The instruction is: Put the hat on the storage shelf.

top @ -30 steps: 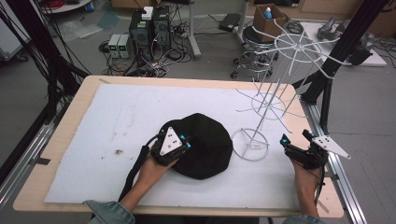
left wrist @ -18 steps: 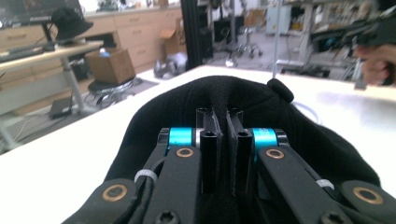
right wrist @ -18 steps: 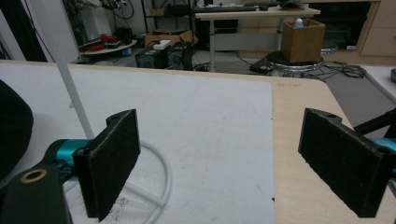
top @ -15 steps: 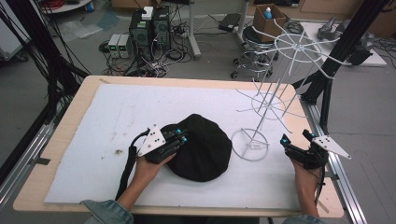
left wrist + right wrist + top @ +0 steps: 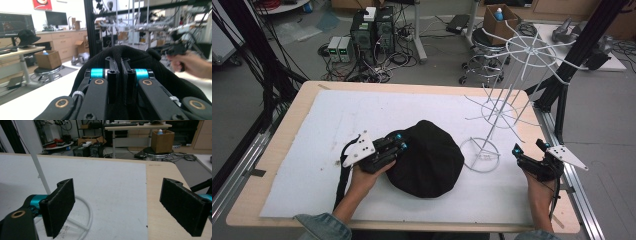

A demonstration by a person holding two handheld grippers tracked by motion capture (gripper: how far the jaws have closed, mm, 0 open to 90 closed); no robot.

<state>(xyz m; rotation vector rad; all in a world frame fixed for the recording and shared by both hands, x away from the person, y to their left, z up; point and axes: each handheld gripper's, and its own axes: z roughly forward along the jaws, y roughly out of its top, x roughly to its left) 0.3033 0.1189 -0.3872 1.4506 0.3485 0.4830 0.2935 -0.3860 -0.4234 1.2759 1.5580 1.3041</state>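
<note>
Left gripper view: gripper [image 5: 119, 75] pinching hat [image 5: 160, 75]

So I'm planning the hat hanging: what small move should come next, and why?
Probably lift the black hat a little higher and carry it toward the white wire rack. The left gripper is shut on the hat's edge, while the right gripper waits open beside the rack's ring base.

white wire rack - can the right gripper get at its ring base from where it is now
Probably yes: the right gripper stands open just beside the rack's ring base, with only bare white mat between them.
</note>
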